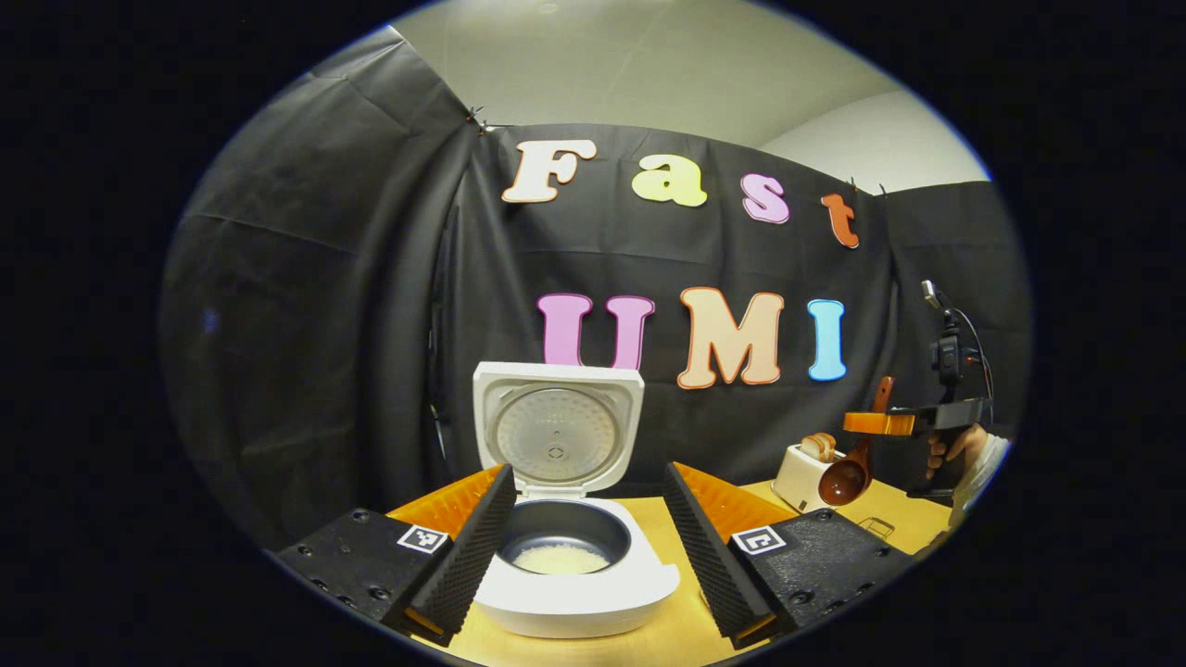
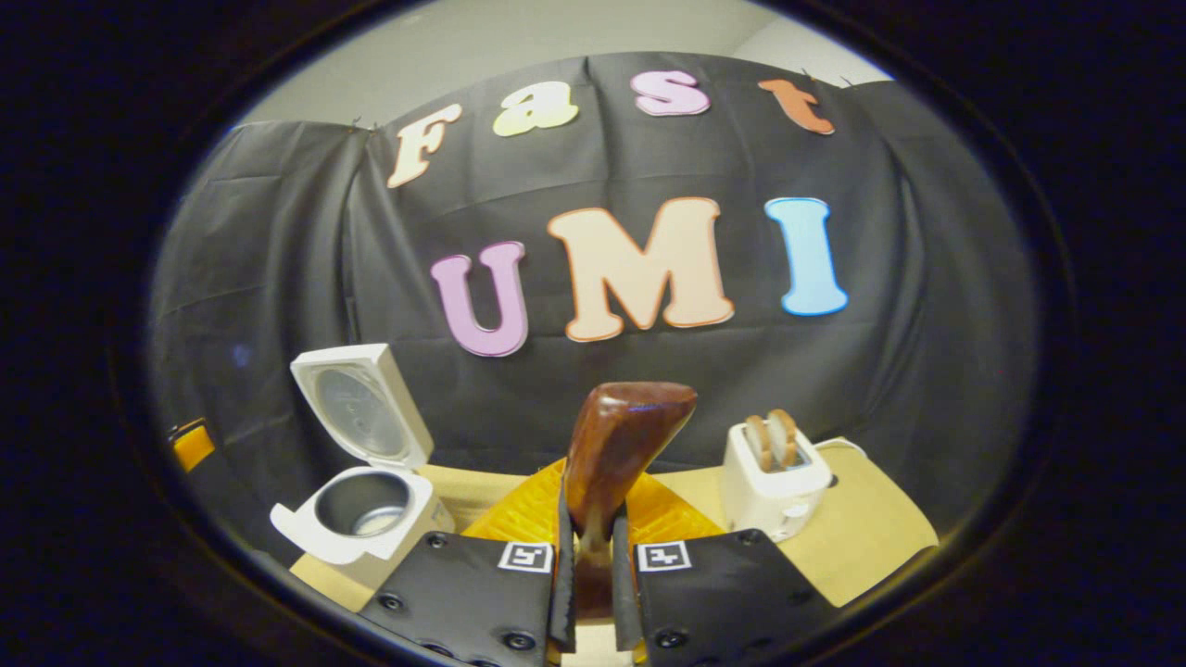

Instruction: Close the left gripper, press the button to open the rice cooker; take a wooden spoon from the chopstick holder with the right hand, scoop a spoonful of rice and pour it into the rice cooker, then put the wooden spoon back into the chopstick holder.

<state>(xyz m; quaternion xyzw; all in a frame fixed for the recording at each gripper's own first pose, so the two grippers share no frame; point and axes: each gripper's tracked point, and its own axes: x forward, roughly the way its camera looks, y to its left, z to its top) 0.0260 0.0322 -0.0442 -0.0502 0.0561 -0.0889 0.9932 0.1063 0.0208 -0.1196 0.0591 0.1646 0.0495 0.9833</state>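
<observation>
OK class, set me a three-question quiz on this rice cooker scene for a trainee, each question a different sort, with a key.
1. True or false: the cooker lid is shut.
2. What does the right gripper hold? A) a spoon B) a bowl C) a cloth
3. Fill in: the slices of bread sit in the ____.

Key
1. False: the lid stands open, and rice lies in the pot.
2. A: both fingers press on the spoon handle.
3. Toaster, which stands on the table right of the cooker. The left gripper is open, facing the cooker.
</observation>
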